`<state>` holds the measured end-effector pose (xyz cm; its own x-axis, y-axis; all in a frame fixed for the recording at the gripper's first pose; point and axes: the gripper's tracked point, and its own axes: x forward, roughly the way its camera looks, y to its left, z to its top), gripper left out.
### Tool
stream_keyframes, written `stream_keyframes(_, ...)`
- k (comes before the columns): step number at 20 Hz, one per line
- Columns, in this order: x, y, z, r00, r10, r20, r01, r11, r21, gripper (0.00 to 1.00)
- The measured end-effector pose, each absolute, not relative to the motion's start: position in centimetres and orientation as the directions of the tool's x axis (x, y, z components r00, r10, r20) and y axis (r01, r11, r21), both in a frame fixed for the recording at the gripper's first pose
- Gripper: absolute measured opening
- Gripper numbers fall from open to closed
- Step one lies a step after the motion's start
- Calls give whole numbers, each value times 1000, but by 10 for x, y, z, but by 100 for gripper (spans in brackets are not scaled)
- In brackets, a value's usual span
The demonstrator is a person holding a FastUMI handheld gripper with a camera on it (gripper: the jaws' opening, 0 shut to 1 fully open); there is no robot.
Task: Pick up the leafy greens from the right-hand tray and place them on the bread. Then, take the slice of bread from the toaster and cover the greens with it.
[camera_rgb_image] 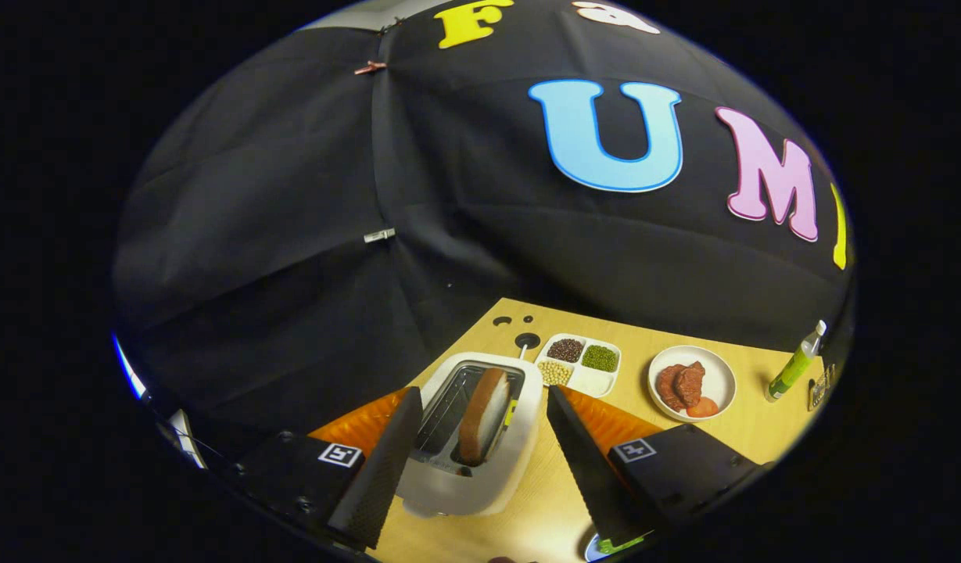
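Gripper view looks down along the fingers (480, 461), which stand spread wide and hold nothing, straddling the toaster (480, 438) on the desk (754, 430). The bread slice (484, 414) stands upright in the toaster slot, between the fingers and just ahead of them. The step in hand looks like the second one: taking the slice from the toaster. Whether the greens already lie on the other bread cannot be told; a bit of green on a pale rim (617, 543) peeks out by the right finger, too cut off to name.

Next, I judge, the fingers must come down over the slot and close on the slice's two flat faces, then lift straight up so it clears the slot's metal edges.

Room is fair: a divided dish (582, 363) of beans and a plate (693, 381) of meat sit beyond, well apart. A bottle (795, 363) stands near the desk's far edge.
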<state>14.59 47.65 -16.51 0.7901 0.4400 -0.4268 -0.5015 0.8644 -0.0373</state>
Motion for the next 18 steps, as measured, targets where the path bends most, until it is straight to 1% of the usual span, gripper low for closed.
stream_keyframes(3, 159, 478, -195, 787, 371, -492, -468, 879, -86, 100)
stream_keyframes(8, 173, 486, -209, 788, 348, -508, -449, 889, -88, 100)
stream_keyframes(9, 172, 487, -211, 787, 345, -512, -448, 890, -89, 94)
stream_keyframes(13, 165, 494, -220, 761, 349, -547, -454, 889, -64, 60)
stream_keyframes(14, 165, 494, -219, 761, 347, -548, -451, 890, -62, 57)
stream_keyframes(16, 168, 493, -218, 765, 344, -544, -448, 892, -65, 30)
stream_keyframes(17, 170, 491, -217, 768, 340, -542, -443, 894, -66, 23)
stream_keyframes(18, 169, 491, -215, 763, 350, -543, -448, 892, -54, 20)
